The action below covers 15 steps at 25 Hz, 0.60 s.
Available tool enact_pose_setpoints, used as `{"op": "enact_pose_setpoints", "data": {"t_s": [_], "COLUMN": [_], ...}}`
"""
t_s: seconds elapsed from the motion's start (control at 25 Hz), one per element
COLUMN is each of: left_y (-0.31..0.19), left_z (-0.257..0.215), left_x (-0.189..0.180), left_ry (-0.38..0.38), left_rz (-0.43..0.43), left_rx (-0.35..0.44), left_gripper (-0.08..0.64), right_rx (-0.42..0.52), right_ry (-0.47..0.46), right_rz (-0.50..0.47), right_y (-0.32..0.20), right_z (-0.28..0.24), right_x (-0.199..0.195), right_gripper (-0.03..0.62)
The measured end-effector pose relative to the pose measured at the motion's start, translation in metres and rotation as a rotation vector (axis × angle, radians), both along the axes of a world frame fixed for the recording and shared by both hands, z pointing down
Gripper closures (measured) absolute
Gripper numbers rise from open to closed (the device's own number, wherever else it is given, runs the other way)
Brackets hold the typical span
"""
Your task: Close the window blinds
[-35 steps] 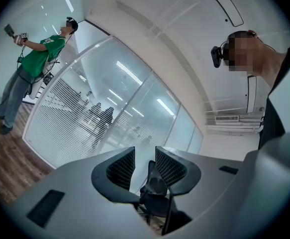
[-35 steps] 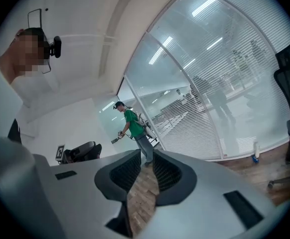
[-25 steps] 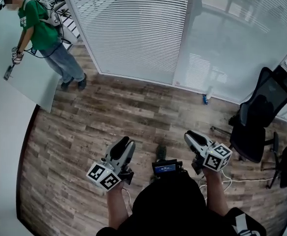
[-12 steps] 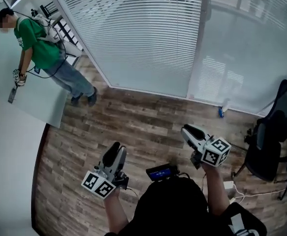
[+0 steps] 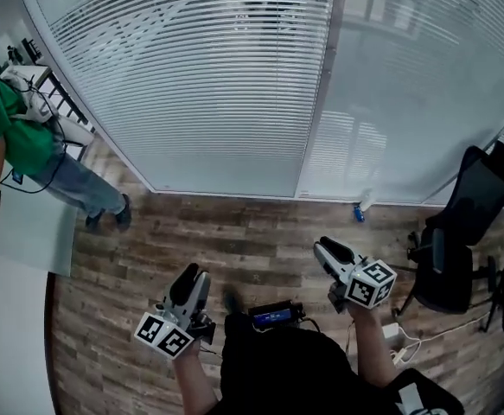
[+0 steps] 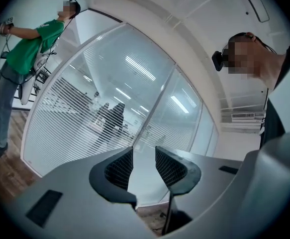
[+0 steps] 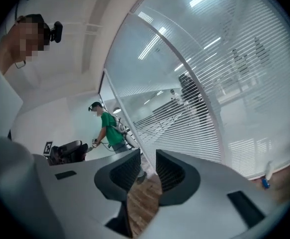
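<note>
Facing a glass wall from the wood floor (image 5: 234,232), both grippers held low in front of the body, well apart from the window blinds (image 5: 217,76)

L gripper (image 5: 196,272) aimed fwd toward the glass. Jaws a narrow gap apart in the left gripper view, nothing betw. them, only glass and slats beyond

R gripper (image 5: 322,246) likewise aimed fwd, a bit further ahead than the L one. Jaws a narrow gap apart in the right gripper view, empty, w/ floor showing through the gap

Blinds hanging behind the glass on the L panel, lowered almost to floor level, slats roughly horizontal w/ slits betw. them. Dark figures showing through in the left gripper view. More slats on the R panel (image 5: 424,85), past the vertical frame post (image 5: 321,85)

Only container in sight: small white-and-blue bottle (image 5: 359,207) standing on the floor at the foot of the R panel, near the post's base. Contents too small to tell

Black office chair (image 5: 459,232) at R, near the glass. White cable (image 5: 403,340) on the floor beside it

Small device w/ lit screen (image 5: 273,316) at chest level betw. the two grippers

Second person in green shirt (image 5: 18,145) at far L, beside the L end of the glass wall, arm down w/ sth. in hand
</note>
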<state>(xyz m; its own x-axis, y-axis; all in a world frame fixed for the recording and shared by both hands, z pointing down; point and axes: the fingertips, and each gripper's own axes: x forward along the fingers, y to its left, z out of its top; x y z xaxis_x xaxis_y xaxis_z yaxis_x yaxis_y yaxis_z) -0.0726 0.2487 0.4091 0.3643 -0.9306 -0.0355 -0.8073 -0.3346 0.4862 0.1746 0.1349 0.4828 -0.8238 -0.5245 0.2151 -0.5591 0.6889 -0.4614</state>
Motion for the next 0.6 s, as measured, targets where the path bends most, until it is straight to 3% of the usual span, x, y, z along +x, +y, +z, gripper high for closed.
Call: {"op": "enact_pose_setpoints", "data": {"t_s": [0.16, 0.32, 0.6], "left_y": [-0.050, -0.093, -0.137], "left_z": [-0.009, -0.021, -0.007], "left_x": [-0.031, -0.058, -0.090], "left_ry": [0.011, 0.009, 0.057], "left_rz": [0.087, 0.155, 0.250], "left_rx": [0.034, 0.068, 0.046], "left_gripper": [0.422, 0.422, 0.374], "right_rx": [0.023, 0.066, 0.088], "right_ry": [-0.013, -0.017, 0.076], "right_rz": [0.125, 0.170, 0.291], "right_y": [-0.029, -0.051, -0.071], "right_z": [-0.013, -0.031, -0.033], "right_x": [-0.018, -0.053, -0.078], "right_gripper": [0.512, 0.511, 0.459]}}
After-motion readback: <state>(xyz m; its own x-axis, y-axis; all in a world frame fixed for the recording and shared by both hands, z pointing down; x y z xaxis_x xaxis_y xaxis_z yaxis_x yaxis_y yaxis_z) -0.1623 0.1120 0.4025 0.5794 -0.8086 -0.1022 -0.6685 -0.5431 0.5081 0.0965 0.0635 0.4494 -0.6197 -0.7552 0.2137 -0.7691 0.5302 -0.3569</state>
